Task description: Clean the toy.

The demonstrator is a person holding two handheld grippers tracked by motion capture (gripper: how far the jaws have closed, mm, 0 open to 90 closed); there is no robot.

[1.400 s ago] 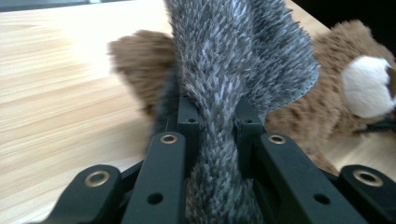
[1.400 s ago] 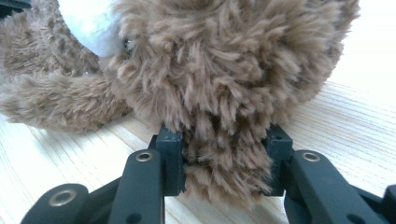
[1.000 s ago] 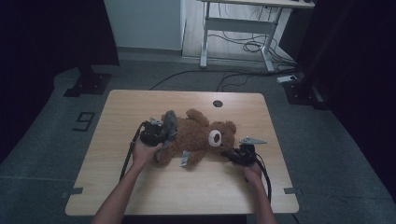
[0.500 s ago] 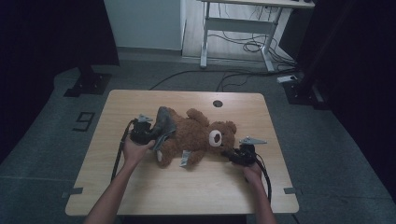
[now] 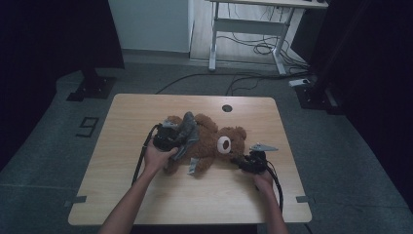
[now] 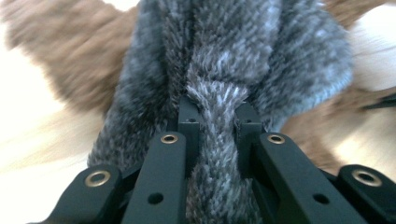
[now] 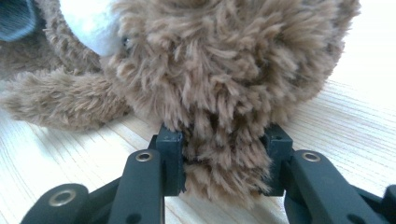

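A single number can be read: a large digit "9" (image 5: 87, 126), marked in dark outline on the grey floor (image 5: 58, 146) just beyond the left edge of the desk (image 5: 126, 117), near its far left corner. No other text, label or brand can be read anywhere, including on the tools.

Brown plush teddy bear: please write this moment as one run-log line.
left tool: shut on grey fuzzy garment | right tool: shut on brown plush teddy bear
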